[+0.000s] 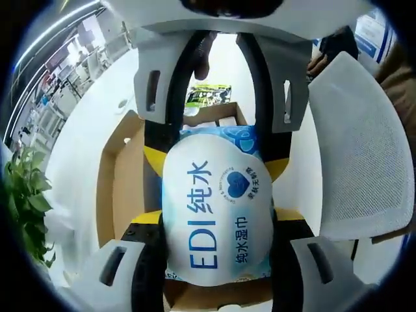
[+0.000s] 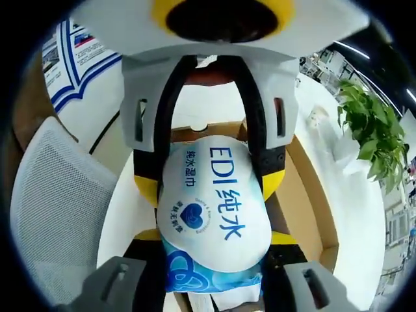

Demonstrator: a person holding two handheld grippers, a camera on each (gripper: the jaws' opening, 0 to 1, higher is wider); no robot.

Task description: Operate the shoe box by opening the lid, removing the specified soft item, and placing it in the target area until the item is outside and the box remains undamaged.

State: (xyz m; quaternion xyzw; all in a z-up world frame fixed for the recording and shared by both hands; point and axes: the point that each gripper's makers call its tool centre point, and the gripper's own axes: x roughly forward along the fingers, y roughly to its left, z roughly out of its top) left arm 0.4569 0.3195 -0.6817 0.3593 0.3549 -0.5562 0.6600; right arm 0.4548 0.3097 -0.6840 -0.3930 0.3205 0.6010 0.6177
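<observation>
Blue-and-white soft item: a wet wipes pack (image 1: 218, 214) is sitting between the two claws, its white label with blue "EDI" lettering facing both cameras; in the right gripper view the same wet wipes pack (image 2: 211, 208) is showing upside down relative to the other view.
Left claw: the left claw (image 1: 218, 260) is pressing on the near end of the pack, its jaws closing against the pack's sides, so it is holding the pack.
Right claw: the right claw (image 2: 211, 273) is gripping the opposite end of the pack, jaws narrowed onto its blue patterned edge.
Opposing claw: in each view the other claw is reaching in from the top, its black-lined jaws with yellow corners straddling the far end of the pack.
Shoe box: the brown cardboard shoe box (image 1: 120, 188) is lying open directly beneath the left claw, its inner walls showing to either side of the pack; under the right claw the shoe box (image 2: 312, 195) is showing its rim.
Pack position: the pack is being held above the open box, not resting on its floor as far as can be told.
Desk: the white desk (image 1: 84, 117) is spreading around the box.
Green packet: a green packet (image 1: 209, 95) is lying on the desk beyond the box.
Chair: a white mesh chair (image 1: 364, 162) is standing beside the desk.
Plant: a leafy green plant (image 2: 367, 133) is standing off to the side.
</observation>
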